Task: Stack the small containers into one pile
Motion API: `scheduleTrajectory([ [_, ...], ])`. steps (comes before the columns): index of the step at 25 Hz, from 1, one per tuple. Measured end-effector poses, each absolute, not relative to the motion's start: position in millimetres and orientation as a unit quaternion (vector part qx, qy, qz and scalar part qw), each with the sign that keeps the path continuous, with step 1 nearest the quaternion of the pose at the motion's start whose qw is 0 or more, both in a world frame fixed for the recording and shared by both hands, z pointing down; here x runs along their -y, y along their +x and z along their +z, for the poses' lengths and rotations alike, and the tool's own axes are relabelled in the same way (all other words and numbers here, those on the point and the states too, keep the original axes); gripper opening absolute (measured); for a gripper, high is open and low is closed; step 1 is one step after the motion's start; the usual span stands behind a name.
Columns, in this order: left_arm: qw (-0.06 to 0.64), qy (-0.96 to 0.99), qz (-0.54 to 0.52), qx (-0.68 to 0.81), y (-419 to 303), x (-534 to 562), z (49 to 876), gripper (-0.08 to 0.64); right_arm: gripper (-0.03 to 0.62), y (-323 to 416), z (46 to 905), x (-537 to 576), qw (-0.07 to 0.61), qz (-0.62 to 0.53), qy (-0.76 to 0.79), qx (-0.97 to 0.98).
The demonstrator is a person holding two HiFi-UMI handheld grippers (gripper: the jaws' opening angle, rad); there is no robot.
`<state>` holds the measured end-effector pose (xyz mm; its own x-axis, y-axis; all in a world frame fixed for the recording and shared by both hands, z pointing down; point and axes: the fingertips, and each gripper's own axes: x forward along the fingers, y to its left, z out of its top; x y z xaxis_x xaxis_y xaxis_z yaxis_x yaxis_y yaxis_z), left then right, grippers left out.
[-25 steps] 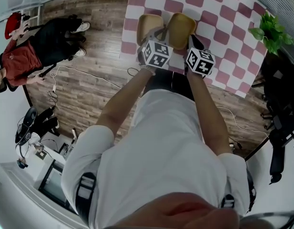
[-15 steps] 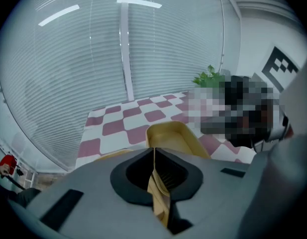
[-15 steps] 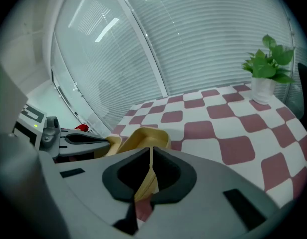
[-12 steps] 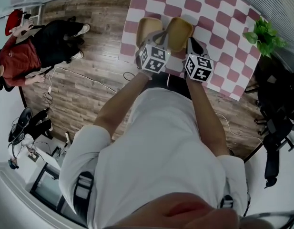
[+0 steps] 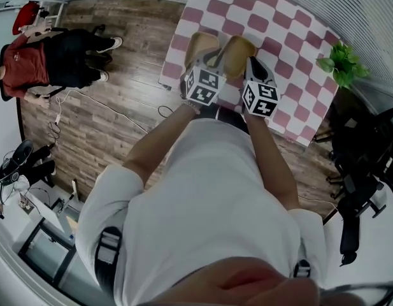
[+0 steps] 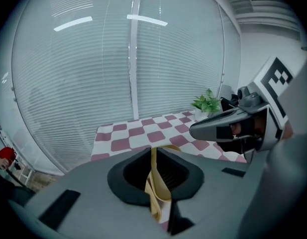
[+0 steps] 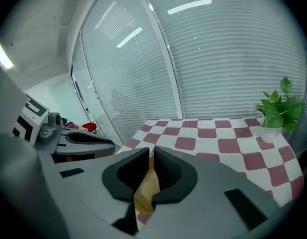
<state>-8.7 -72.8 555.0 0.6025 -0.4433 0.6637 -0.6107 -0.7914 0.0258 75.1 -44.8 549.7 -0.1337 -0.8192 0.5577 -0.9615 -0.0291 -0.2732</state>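
The right container (image 5: 238,51) has edged closer against the left container (image 5: 201,43).

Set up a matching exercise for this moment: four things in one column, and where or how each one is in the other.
Things:
1. left gripper
2. right gripper
3. potted plant
4. person in red top

Places and states:
A. on the checkered table, near its edge
B. shut on the right tan container
C. on the wooden floor, left of the table
D. shut on the left tan container

Pairs: 1-D, 2-B, 3-A, 4-C.
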Motion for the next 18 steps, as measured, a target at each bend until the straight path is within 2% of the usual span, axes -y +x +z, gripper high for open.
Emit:
scheduleTrajectory([
  [5,0.136,0.874,0.326,0.334,-37.7,76.7,551.0,0.041,0.048,42.7,547.5,56.1,0.115,0.306,0.614,0.719],
  [8,0.144,0.863,0.322,0.362,-61.8,78.9,547.3,0.043,0.112,17.6,547.1,62.9,0.119,0.305,0.589,0.738],
  [14,0.162,0.845,0.315,0.401,-100.1,80.1,546.4,0.045,0.12,-24.3,545.2,72.9,0.129,0.3,0.553,0.766],
  [18,0.169,0.843,0.313,0.403,-105.2,79.4,548.1,0.077,0.129,-29.9,543.9,73.9,0.131,0.299,0.548,0.77],
])
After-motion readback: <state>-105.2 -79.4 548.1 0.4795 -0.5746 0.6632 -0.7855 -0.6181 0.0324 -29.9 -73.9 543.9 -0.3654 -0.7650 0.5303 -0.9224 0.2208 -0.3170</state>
